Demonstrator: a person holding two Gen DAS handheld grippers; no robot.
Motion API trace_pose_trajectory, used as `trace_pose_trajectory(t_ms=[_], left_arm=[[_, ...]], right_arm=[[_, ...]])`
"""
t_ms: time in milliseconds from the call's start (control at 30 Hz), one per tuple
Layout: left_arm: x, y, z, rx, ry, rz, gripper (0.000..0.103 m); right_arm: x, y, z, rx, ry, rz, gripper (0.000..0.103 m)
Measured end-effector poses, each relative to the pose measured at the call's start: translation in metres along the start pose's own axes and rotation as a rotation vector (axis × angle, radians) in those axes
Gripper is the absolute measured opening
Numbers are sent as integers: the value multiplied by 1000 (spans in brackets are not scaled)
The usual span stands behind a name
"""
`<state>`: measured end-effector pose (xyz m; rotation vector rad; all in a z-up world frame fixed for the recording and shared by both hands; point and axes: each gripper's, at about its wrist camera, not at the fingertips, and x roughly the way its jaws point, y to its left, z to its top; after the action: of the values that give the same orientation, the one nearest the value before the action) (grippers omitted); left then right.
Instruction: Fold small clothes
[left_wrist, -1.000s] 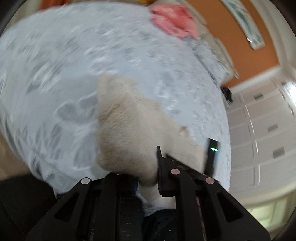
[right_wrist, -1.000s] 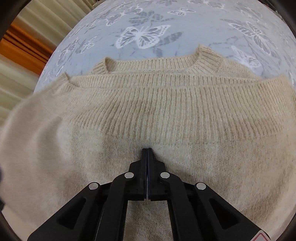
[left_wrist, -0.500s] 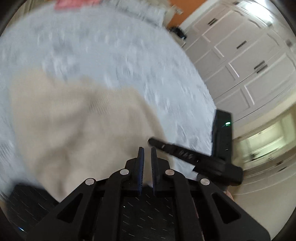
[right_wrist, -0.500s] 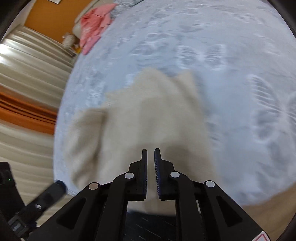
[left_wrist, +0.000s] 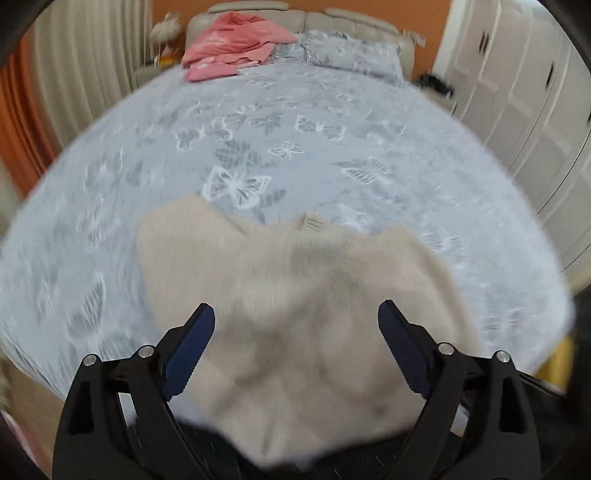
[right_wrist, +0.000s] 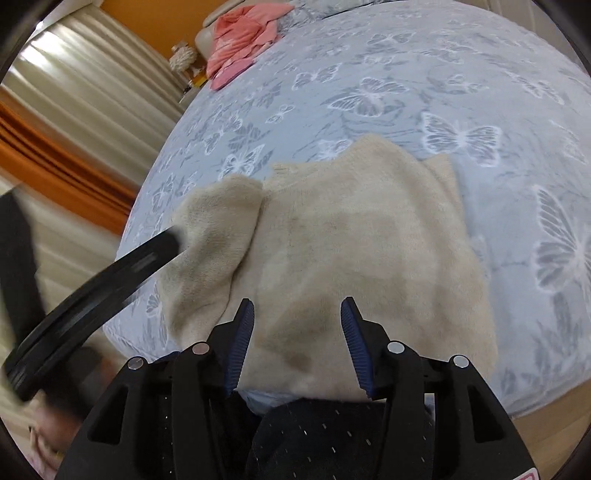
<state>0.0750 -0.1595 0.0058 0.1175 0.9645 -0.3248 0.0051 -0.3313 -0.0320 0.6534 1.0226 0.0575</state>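
A beige knit sweater (left_wrist: 295, 266) lies folded near the front edge of the bed, one sleeve part (right_wrist: 214, 236) doubled over at its left side. My left gripper (left_wrist: 295, 312) hovers over the sweater's near half. Its jaws are opening wide and nothing is pinched between them. My right gripper (right_wrist: 297, 305) is above the sweater's near edge (right_wrist: 351, 229), jaws also opening, with only the cloth below them. A blurred black finger of the left gripper (right_wrist: 110, 280) crosses the right wrist view at the sweater's left side.
The grey butterfly bedspread (left_wrist: 295, 129) stretches away behind the sweater. A pink garment (left_wrist: 232, 48) lies at the head of the bed beside a patterned pillow (left_wrist: 343, 51). White wardrobe doors (left_wrist: 517, 92) stand on the right and curtains (right_wrist: 74, 92) on the left.
Both grippers were shut on the sweater a second ago and have let it go. They have drawn back towards the near edge, and the sweater now rests folded on the bed.
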Motion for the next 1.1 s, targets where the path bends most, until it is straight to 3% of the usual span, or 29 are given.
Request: trace_pose_trajectory(t_ms=[100, 133, 167, 267, 367, 467, 600, 700, 767, 833, 900, 933, 967, 1100], left_arm=[[48, -8, 10, 37, 96, 63, 87], [59, -9, 11, 46, 116, 70, 82], [64, -5, 10, 49, 127, 63, 57], [71, 14, 8, -34, 167, -21, 16], [35, 30, 21, -127, 88, -112, 11], [-34, 18, 36, -103, -41, -235, 11], [-70, -31, 25, 13, -59, -391, 11], [-48, -71, -6, 111, 28, -410, 20], [-17, -89, -34, 163, 143, -391, 42], [-2, -95, -65, 196, 200, -363, 42], [-15, -84, -77, 148, 162, -395, 54], [-22, -77, -79, 123, 144, -406, 70], [-33, -64, -81, 77, 106, -413, 78], [-54, -23, -77, -7, 39, -389, 79]], right_arm=[[-16, -18, -6, 35, -16, -32, 52], [-21, -25, -8, 47, -21, -43, 53], [-26, -31, -10, 63, -25, -53, 53], [-43, -58, -13, 142, -52, -59, 53], [-52, -75, -15, 182, -77, -59, 53], [-56, -86, -16, 200, -90, -61, 53], [-61, -94, -16, 220, -103, -58, 53], [-61, -100, -14, 253, -95, 7, 57], [-57, -100, -12, 265, -82, 19, 58], [-53, -95, -10, 258, -56, 27, 58], [-52, -85, -5, 224, -48, 50, 62], [-49, -79, -1, 204, -38, 61, 67], [-44, -74, 3, 185, -28, 70, 69], [-14, -65, 19, 170, 37, 72, 70]])
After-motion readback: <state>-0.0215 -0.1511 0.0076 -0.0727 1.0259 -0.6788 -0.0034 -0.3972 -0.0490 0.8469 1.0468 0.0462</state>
